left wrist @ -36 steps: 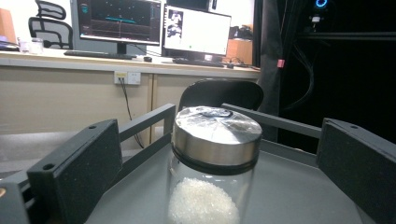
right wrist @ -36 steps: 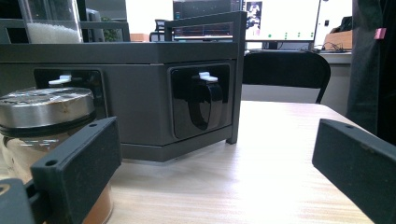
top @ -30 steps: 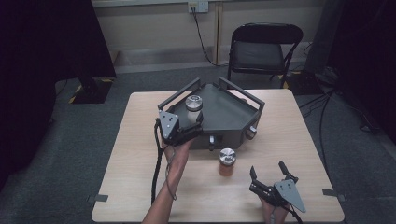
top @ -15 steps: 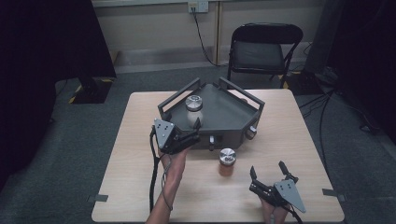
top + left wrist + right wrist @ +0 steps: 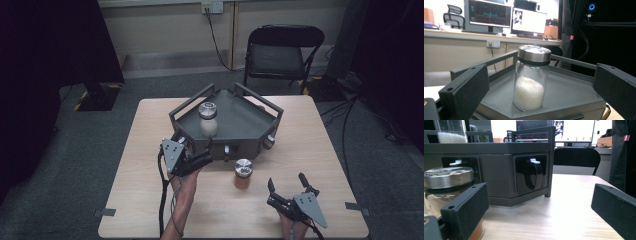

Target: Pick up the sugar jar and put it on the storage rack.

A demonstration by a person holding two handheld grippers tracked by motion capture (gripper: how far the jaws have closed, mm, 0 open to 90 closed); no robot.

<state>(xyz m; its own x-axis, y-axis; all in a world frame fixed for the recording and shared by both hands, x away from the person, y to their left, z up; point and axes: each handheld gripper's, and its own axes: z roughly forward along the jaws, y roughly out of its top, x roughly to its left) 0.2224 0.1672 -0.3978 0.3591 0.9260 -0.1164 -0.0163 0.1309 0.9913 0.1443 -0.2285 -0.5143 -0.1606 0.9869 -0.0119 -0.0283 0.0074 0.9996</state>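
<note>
One left gripper (image 5: 199, 150) — spread, now back off the white-grain jar (image 5: 208, 119).

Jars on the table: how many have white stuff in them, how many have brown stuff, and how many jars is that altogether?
White-filled jar, standing in the grey tray: 1
Brown-filled jar, standing on the wooden table: 1
Total: 2 jars

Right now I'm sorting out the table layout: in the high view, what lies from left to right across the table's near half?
Left claw → jar of brown powder → right claw.
</note>
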